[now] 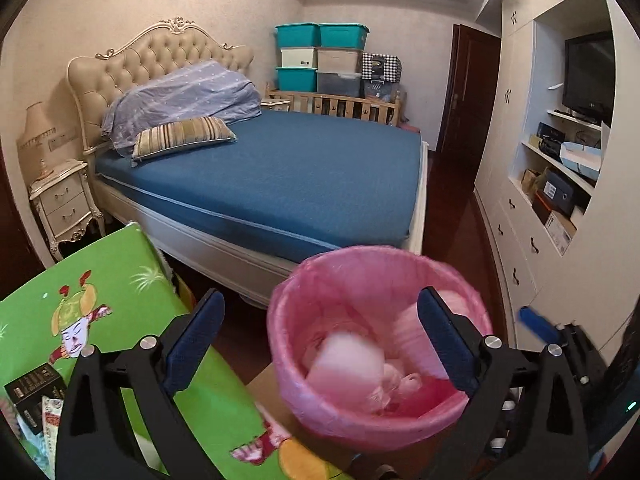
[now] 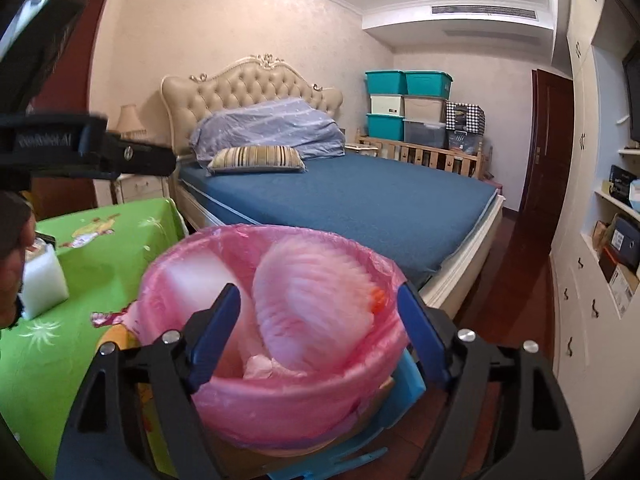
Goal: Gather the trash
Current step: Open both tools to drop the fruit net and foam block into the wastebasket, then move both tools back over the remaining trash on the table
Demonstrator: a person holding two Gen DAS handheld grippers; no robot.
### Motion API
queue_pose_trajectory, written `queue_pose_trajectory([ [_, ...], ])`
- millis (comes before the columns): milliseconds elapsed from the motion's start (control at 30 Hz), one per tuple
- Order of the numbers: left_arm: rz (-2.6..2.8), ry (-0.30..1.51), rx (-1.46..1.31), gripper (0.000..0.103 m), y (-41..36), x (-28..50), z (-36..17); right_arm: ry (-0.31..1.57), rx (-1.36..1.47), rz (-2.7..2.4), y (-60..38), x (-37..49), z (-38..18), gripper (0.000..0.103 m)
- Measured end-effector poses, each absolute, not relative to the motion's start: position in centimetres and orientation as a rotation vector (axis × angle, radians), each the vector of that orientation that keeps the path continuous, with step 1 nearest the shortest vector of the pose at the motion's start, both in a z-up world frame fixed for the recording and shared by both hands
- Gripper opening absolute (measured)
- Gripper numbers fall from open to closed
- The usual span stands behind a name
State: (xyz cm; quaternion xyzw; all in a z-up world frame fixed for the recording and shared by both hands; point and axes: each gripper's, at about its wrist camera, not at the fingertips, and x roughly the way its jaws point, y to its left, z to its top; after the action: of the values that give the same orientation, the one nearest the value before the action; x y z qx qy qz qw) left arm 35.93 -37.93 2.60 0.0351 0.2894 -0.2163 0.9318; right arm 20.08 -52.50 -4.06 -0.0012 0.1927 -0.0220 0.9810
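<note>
Trash bin (image 1: 376, 412), a round tub lined with a thin, crinkled pink plastic bag, stands just below both cameras, close beside the green table (image 1: 120, 280). Left gripper (image 1: 320, 344) hangs over it with jaws spread wide and holding nothing; right gripper (image 2: 320, 332) is likewise wide open and empty above the rim. Inside, blurred pale pieces (image 2: 316, 304) look like soft foam or crumpled paper, apparently falling or just settling; what they are is hard to tell. To do this step well, I judge that each release should happen well inside the rim, so light scraps cannot drift out or snag the loose liner edge. On the glossy, cartoon-printed table covering lies a white foam-like block (image 2: 42, 280), matte and square-edged, probably another piece to collect, and a small dark box (image 1: 34, 392) sits at the near left corner. Farther back is a bed (image 1: 280, 176) with a taut blue sheet and a tufted headboard.
</note>
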Motion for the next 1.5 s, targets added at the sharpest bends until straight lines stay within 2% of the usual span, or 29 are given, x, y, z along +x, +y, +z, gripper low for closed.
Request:
queue_pose_trajectory([
  [67, -0.435, 0.576, 0.091, 0.092, -37.0, 35.4, 2.5, 0.375, 0.007, -0.045, -52.6, 19.1, -3.8, 0.088],
  [500, -0.354, 0.482, 0.27, 0.095, -29.1, 25.5, 0.7, 0.382, 0.023, -0.025, -48.9, 15.1, -3.2, 0.09],
  [1033, -0.056, 0.505, 0.251, 0.095, -10.9, 18.5, -1.2, 0.511, 0.03, 0.163, -35.8, 17.5, -3.1, 0.09],
  [1233, 0.103, 0.518, 0.151, 0.095, -3.8, 17.8, -1.1, 0.538, -0.018, 0.214, -29.8, 18.3, -2.7, 0.09],
  [1500, 0.167, 0.506, 0.126, 0.095, -0.6, 16.1, -1.4, 0.603, -0.026, 0.152, -25.1, 20.9, -2.7, 0.09],
])
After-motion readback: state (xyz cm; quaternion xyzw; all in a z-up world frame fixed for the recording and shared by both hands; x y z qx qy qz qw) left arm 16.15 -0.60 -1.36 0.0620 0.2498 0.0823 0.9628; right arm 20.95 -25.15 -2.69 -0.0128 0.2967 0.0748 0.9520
